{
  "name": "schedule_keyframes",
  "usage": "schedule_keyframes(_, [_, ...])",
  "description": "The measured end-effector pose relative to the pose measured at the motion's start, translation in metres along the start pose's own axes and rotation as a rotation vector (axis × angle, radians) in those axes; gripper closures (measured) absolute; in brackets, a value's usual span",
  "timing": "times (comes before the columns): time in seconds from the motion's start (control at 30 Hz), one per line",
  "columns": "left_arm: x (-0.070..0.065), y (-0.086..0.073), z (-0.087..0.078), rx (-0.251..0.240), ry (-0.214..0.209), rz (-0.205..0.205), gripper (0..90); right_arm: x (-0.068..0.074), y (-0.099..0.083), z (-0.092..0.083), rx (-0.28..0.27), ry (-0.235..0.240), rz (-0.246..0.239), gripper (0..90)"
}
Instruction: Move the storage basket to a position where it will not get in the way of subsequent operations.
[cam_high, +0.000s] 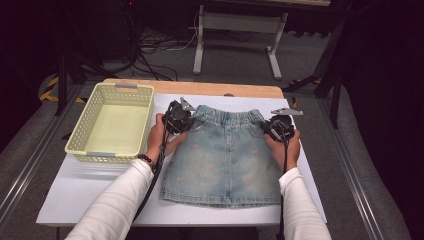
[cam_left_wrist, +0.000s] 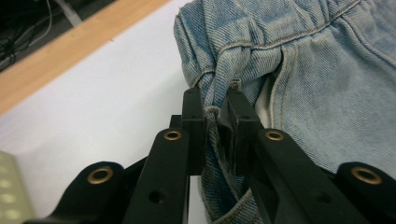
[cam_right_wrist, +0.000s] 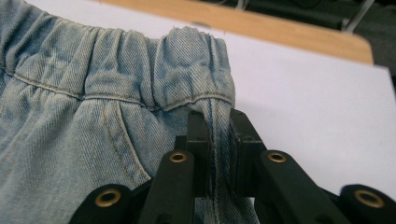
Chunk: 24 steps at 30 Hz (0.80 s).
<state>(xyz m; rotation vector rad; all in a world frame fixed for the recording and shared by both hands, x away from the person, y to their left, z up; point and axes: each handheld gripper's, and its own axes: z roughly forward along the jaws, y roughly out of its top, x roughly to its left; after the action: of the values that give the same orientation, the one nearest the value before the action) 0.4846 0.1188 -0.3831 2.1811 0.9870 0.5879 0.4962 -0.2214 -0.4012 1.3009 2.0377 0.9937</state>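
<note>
- We count one pair of denim shorts, one basket, two grippers and two hands.
- The denim shorts lie flat on the white table, just right of the basket, waistband toward the far edge; small pink flowers dot the front.
- The basket, pale yellow-green plastic with a lattice wall, sits at the table's left; we see nothing inside it.
- Our left gripper has its jaws pinched on the shorts' left side seam just below the waistband, fabric bunched between the pads.
- Our right gripper is likewise clamped on the right side seam under the elastic waistband.
- Both hands, in white sleeves, flank the shorts' upper corners.
</note>
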Motion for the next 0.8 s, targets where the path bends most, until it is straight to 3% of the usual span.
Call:
schedule_keyframes(0.07, [0.008, 0.004, -0.007, -0.004, 0.027, 0.002, 80.5, 0.003, 0.006, -0.002, -0.02, -0.003, -0.002, 80.6])
schedule_keyframes(0.27, [0.02, 0.007, -0.009, -0.017, 0.032, -0.017, 77.5, 0.014, 0.026, 0.0, -0.041, -0.029, -0.037, 78.3])
schedule_keyframes(0.33, [0.018, 0.007, -0.009, -0.028, 0.062, -0.026, 67.7, 0.015, 0.028, 0.003, -0.031, -0.047, -0.045, 72.8])
schedule_keyframes(0.4, [0.015, 0.008, -0.012, -0.043, 0.071, -0.025, 63.7, 0.014, 0.028, 0.006, -0.019, -0.065, -0.046, 69.1])
schedule_keyframes(0.47, [0.011, 0.009, -0.014, -0.051, 0.065, -0.023, 54.3, 0.014, 0.027, 0.006, -0.019, -0.065, -0.038, 66.4])
schedule_keyframes(0.53, [0.006, 0.008, -0.017, -0.056, 0.07, 0.001, 52.9, 0.012, 0.027, 0.004, -0.032, -0.095, -0.027, 63.8])
schedule_keyframes(0.57, [0.006, 0.008, -0.017, -0.056, 0.07, 0.001, 51.7, 0.012, 0.027, 0.004, -0.032, -0.095, -0.027, 63.8])
schedule_keyframes(0.8, [-0.031, -0.01, -0.042, -0.104, 0.04, 0.131, 46.6, 0.008, 0.014, -0.011, -0.03, -0.07, -0.044, 59.0])
